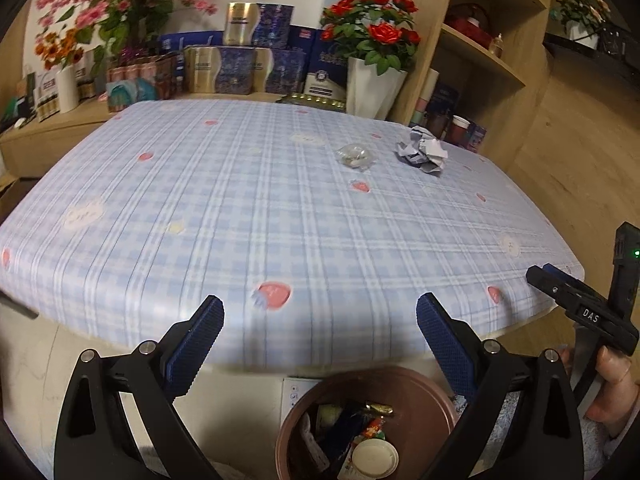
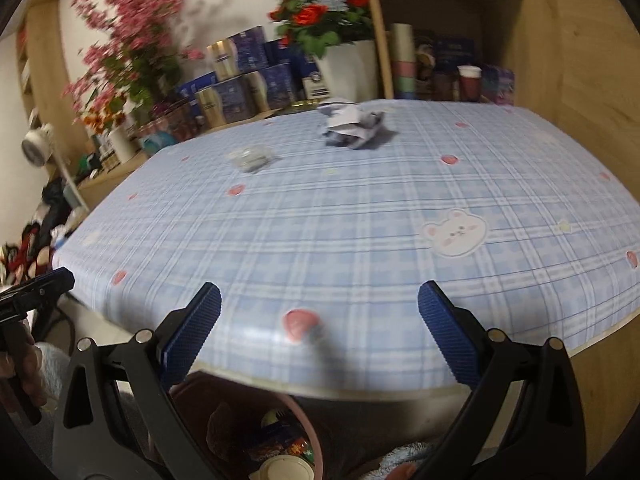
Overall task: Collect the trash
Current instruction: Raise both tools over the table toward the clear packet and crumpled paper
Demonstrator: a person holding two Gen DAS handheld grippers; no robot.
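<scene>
**Both claws empty over the bin**

Your left claw [image 1: 319,330] and right claw [image 2: 319,330] gape wide, holding nothing. The bin [image 1: 420,384] sits below the surface [image 1: 240,208]. Crumpled paper [image 1: 423,150] and a wrapper [image 1: 355,155] lie at 1 o'clock.

Both wrist views low at the table [image 1: 280,200] edge (shared tabletop).
</scene>
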